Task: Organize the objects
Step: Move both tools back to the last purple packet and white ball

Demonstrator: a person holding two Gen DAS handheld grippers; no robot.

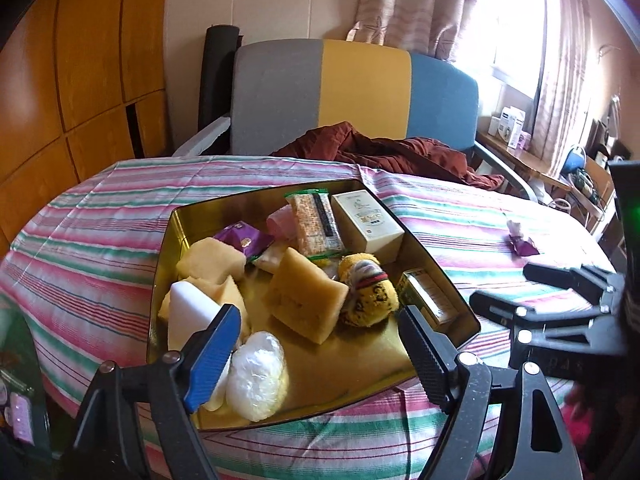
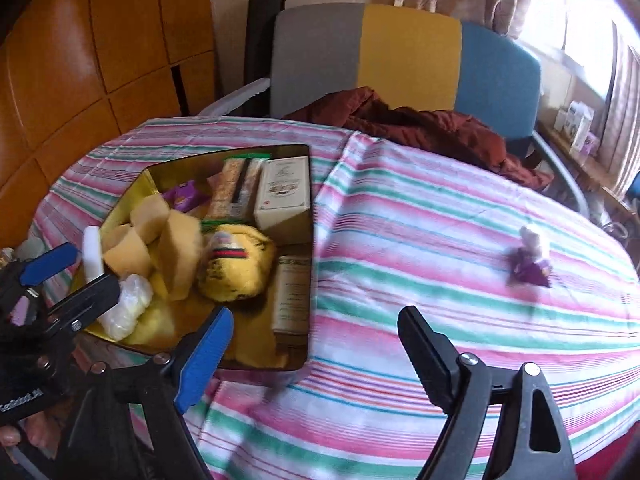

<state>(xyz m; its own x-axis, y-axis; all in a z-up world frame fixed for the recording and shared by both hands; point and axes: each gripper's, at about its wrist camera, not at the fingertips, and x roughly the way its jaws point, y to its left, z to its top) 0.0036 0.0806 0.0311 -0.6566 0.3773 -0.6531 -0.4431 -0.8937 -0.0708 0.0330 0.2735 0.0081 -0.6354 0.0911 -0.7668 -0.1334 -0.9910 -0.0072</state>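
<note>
Both hand-held grippers, left point(image 1: 320, 350) and right point(image 2: 316, 354), were held open and empty. The small purple-wrapped item point(image 2: 530, 264) on the striped table point(image 2: 420, 240) could be nudged away if approached off-centre.

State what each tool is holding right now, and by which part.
Nothing is held. The left tool stands open over the gold tin with nothing between its pads; the right tool stands open over the striped cloth.

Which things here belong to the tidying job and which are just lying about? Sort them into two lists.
Belongs to the job:
- gold tin
- sponges
- snack bar
- white box
- yellow plush toy
- purple wrapper, out on the tablecloth

Just lying about:
- red jacket
- chair
- curtains
- boxes by the window
</note>
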